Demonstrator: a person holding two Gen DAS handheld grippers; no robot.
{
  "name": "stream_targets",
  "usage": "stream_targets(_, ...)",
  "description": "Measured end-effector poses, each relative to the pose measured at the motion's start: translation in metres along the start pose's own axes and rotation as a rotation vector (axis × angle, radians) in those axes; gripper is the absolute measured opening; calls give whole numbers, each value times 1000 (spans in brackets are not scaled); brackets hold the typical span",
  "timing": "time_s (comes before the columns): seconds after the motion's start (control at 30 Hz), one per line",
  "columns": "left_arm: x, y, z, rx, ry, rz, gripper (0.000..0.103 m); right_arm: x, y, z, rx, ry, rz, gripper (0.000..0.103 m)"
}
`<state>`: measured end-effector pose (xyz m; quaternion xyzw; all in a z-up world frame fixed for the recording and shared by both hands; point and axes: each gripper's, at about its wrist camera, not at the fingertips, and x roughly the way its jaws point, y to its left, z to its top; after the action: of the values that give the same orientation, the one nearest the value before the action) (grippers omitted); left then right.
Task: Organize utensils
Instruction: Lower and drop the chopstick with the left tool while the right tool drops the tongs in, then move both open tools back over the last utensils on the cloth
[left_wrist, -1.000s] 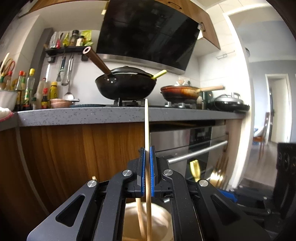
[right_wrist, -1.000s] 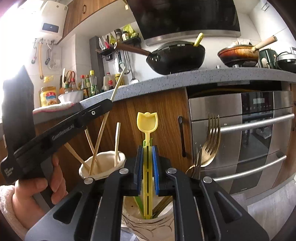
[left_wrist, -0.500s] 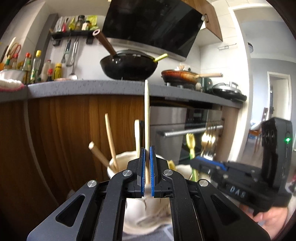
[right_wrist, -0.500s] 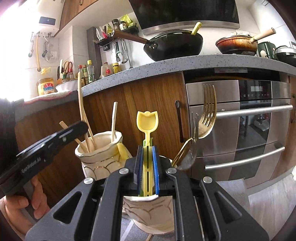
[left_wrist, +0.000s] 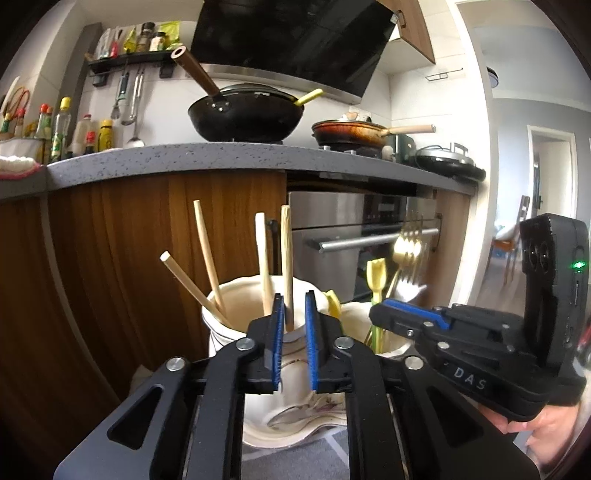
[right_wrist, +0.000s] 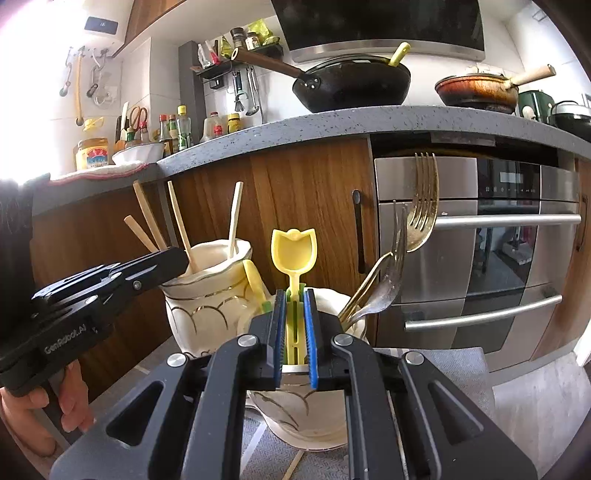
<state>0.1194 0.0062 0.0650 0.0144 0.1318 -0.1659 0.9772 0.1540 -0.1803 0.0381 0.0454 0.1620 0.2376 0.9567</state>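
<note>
I am holding my left gripper (left_wrist: 294, 325) spread over the near rim of the left cup (left_wrist: 236, 295); a chopstick (left_wrist: 286, 266) is standing in the gap, close to the left pad, and whether it is touching I cannot tell. Three more chopsticks are leaning in that cup, fanned to the left. I am holding my right gripper (right_wrist: 294, 325) parted too, at the right cup (right_wrist: 295, 406), with a yellow spoon (right_wrist: 294, 251) rising upright between the pads; whether the pads are touching it I cannot tell. Just right of it, gold forks (right_wrist: 421, 206) are leaning out of the same cup, crowding that side. The two cups are standing side by side, almost touching, on a grey mat (right_wrist: 458, 373). Behind them wooden cabinet doors (right_wrist: 310, 192) and an oven (right_wrist: 480, 236) are closing off the far side. On the counter (right_wrist: 332, 122) above, a wok (right_wrist: 351, 85) and a pan (right_wrist: 476, 88) are sitting, with bottles (right_wrist: 181, 129) to the far left.
</note>
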Motion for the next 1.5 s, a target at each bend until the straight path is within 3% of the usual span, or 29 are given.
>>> stream_targets(0.07, -1, -1, 0, 1, -1, -5, 15, 0, 0, 0, 3, 0, 2, 12)
stream_targets(0.17, -2, -2, -1, 8, -5, 2, 19, 0, -1, 0, 13, -3, 1, 24)
stream_targets(0.37, -3, -4, -3, 14, -5, 5, 25, -5, 1, 2, 11, -22, 5, 31)
stream_targets(0.5, -8, -8, -4, 25, -22, 17, 45, -11, 3, 3, 4, -32, -4, 45)
stream_targets(0.7, -21, -9, -6, 24, -48, 38, 66, -41, -1, 10, -6, -103, -63, 76)
stream_targets(0.83, -32, -11, -9, 30, -63, 54, 77, -61, -9, 12, 13, -126, -95, 87)
stream_targets(0.97, -46, -12, -16, 20, -74, 67, 92, -74, -17, 5, 22, -123, -125, 93)
stream_targets(1.07, -53, -11, -23, 12, -64, 78, 95, -83, -23, -4, 31, -103, -145, 97)
stream_targets(1.5, -67, -12, -62, -4, 79, 95, 97, -89, -28, -42, 27, 67, -209, 97)
